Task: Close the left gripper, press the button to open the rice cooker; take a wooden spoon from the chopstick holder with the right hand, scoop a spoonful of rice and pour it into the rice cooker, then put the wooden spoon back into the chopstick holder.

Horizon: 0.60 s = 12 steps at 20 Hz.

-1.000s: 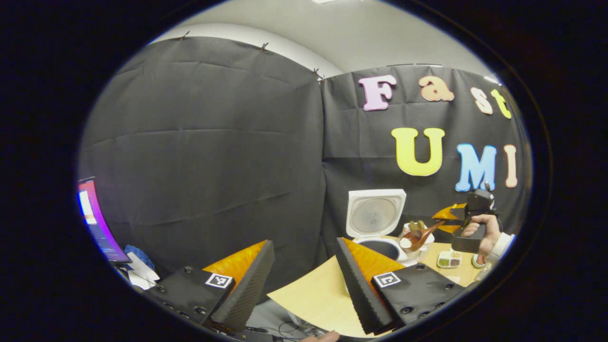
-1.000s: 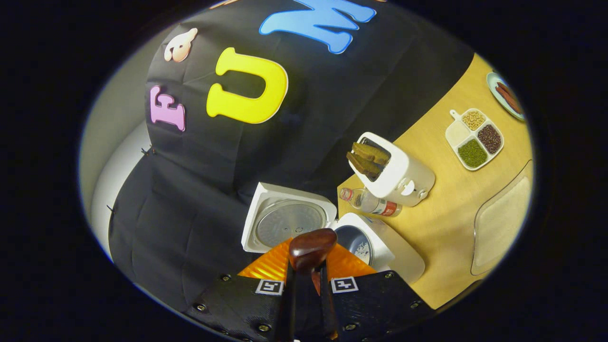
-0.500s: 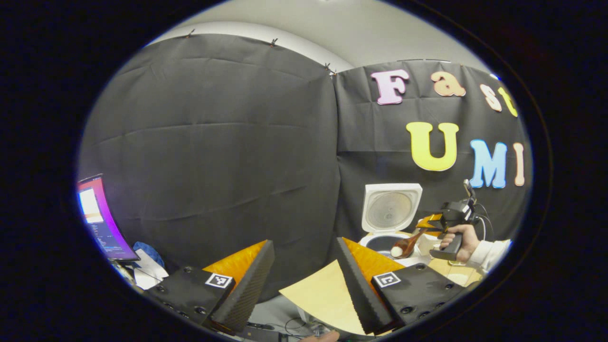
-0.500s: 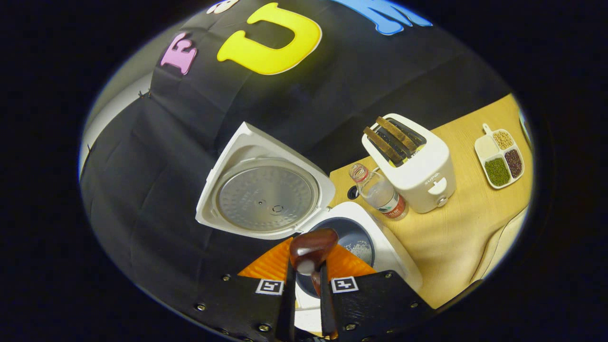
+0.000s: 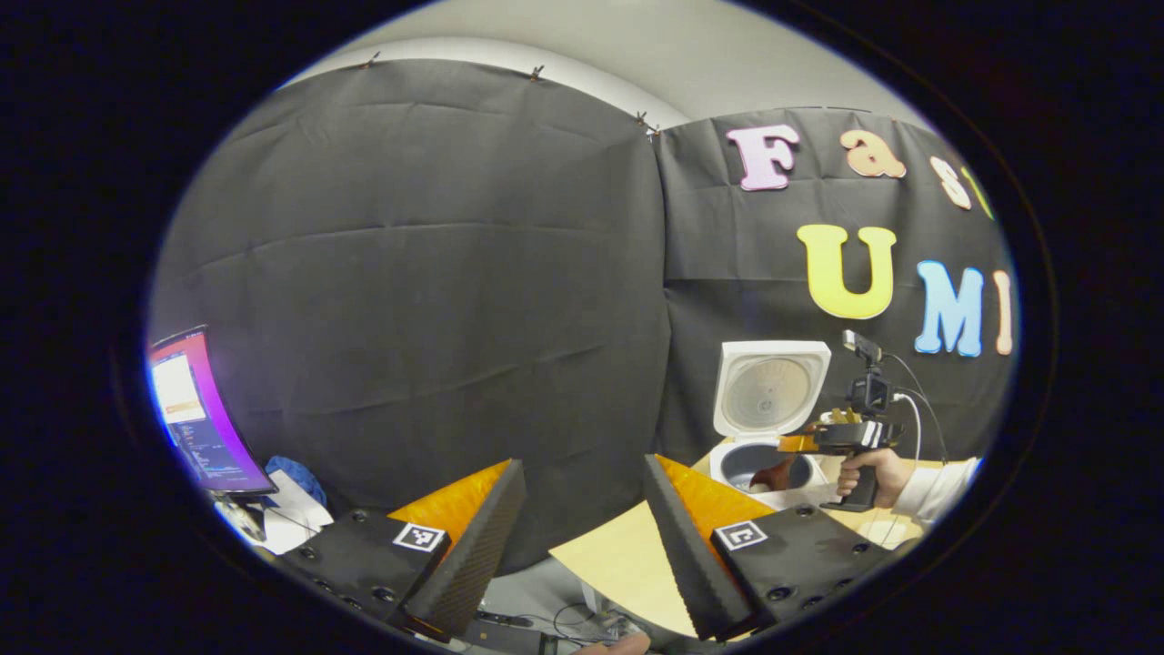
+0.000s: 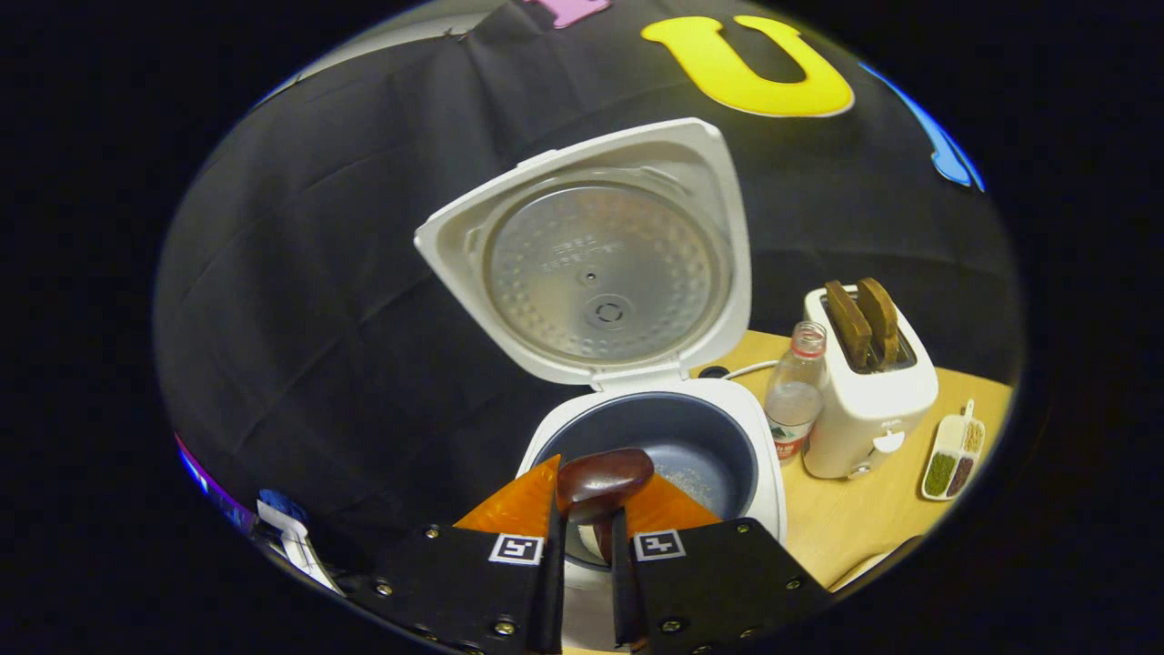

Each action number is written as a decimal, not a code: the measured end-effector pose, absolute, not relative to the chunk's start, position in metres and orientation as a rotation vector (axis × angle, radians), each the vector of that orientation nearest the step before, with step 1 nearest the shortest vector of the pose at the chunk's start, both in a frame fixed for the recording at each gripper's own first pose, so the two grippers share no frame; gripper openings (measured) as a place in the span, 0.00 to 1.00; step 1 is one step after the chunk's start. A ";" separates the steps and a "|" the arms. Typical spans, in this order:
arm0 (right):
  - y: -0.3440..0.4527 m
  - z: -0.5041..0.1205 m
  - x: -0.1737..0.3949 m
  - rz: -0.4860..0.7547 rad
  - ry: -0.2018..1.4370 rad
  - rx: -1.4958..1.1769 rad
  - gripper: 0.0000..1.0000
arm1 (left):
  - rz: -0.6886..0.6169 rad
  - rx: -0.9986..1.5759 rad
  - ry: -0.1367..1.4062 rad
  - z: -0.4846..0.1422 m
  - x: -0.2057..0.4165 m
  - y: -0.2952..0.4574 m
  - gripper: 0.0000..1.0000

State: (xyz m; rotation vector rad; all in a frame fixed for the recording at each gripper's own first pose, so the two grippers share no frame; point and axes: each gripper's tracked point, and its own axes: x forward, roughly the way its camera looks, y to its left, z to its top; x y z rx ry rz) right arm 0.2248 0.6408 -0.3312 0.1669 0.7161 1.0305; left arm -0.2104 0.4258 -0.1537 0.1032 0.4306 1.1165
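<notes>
The white rice cooker (image 6: pixel 755 455) stands with its lid (image 6: pixel 600 264) raised, and a little rice (image 6: pixel 680 473) lies in the dark pot. My right gripper (image 6: pixel 587 523) is shut on the handle of the wooden spoon (image 6: pixel 605 473), whose bowl hangs over the pot's near rim with its back turned up. In the left gripper view the rice cooker (image 5: pixel 768 428) sits at the far right, a hand holds the right gripper (image 5: pixel 841 438) beside it, and the wooden spoon (image 5: pixel 777 475) dips into the pot. My left gripper (image 5: pixel 583 466) is open, off the table's left corner, with nothing between its fingers.
A water bottle (image 6: pixel 793 391), a white toaster (image 6: pixel 868 382) with two slices in it and a divided dish of grains (image 6: pixel 950 455) stand right of the cooker on the wooden table (image 6: pixel 846 518). A lit monitor (image 5: pixel 195 418) is at the far left.
My right gripper has swung in over the open cooker and lowered the spoon's bowl into the pot's mouth. The rice that was on the spoon is gone. The left gripper stayed open, drifting slightly.
</notes>
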 end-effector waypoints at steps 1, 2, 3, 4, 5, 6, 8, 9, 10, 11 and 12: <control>0.641 -0.331 0.219 1.057 0.691 0.119 0.22 | 1.119 0.101 0.429 -0.154 -0.210 0.425 0.91; 0.640 -0.332 0.215 1.075 0.674 0.074 0.22 | 1.120 0.098 0.430 -0.154 -0.212 0.425 0.90; 0.637 -0.336 0.212 1.088 0.655 0.018 0.22 | 1.121 0.096 0.431 -0.155 -0.213 0.425 0.90; 0.635 -0.339 0.210 1.091 0.641 -0.020 0.22 | 1.122 0.094 0.436 -0.155 -0.213 0.424 0.90; 0.633 -0.342 0.207 1.097 0.627 -0.047 0.22 | 1.122 0.093 0.439 -0.154 -0.213 0.423 0.90; 0.632 -0.342 0.206 1.102 0.606 -0.069 0.22 | 1.122 0.094 0.441 -0.153 -0.214 0.423 0.91; 0.628 -0.339 0.205 1.103 0.576 -0.106 0.22 | 1.120 0.098 0.441 -0.152 -0.214 0.424 0.92; 0.627 -0.336 0.204 1.101 0.575 -0.102 0.22 | 1.119 0.098 0.441 -0.152 -0.213 0.425 0.91; 0.627 -0.331 0.204 1.095 0.583 -0.072 0.22 | 1.118 0.099 0.441 -0.152 -0.214 0.425 0.91; 0.627 -0.327 0.205 1.089 0.599 -0.037 0.22 | 1.118 0.097 0.441 -0.152 -0.214 0.425 0.90; 0.624 -0.323 0.209 1.075 0.618 0.009 0.22 | 1.117 0.096 0.438 -0.151 -0.214 0.425 0.90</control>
